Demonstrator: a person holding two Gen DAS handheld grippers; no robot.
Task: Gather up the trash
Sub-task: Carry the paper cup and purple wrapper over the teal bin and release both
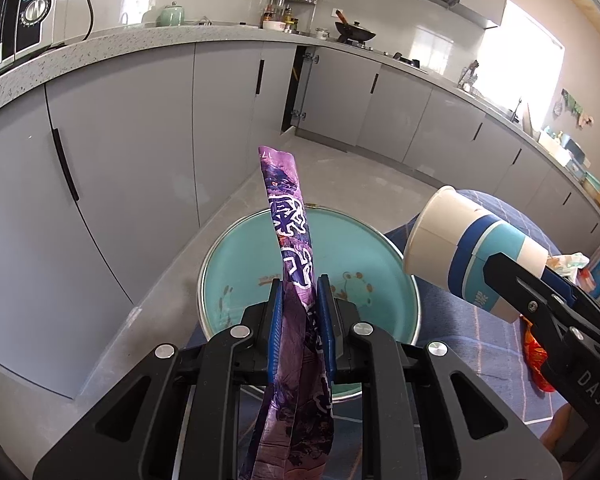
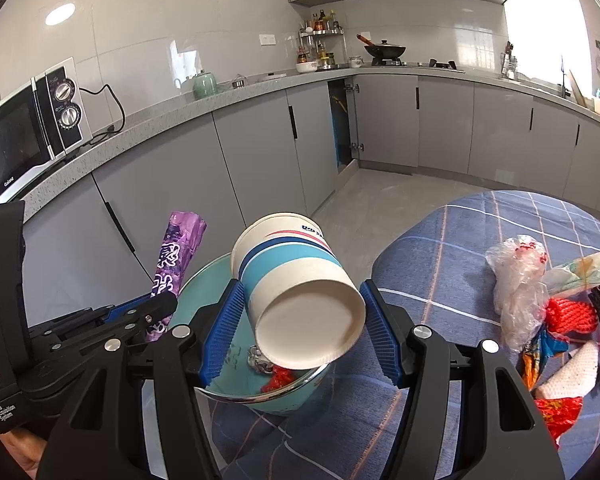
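My left gripper (image 1: pixel 298 312) pinches a purple wrapper (image 1: pixel 288 220); my right gripper (image 2: pixel 300 320) clamps a paper cup (image 2: pixel 296 280), both apparently above the teal bowl (image 1: pixel 236 256).

my left gripper (image 1: pixel 299 300) sits low in the centre of its frame, blue pads pinched nearly together; my right gripper (image 2: pixel 302 322) sits low centre too, jaws half spread and clamped.

black angular linkage on the left gripper (image 1: pixel 300 312), silver rivets, ribbed blue pads; right gripper (image 2: pixel 300 332) matches, white "das" lettering beside its rivets.
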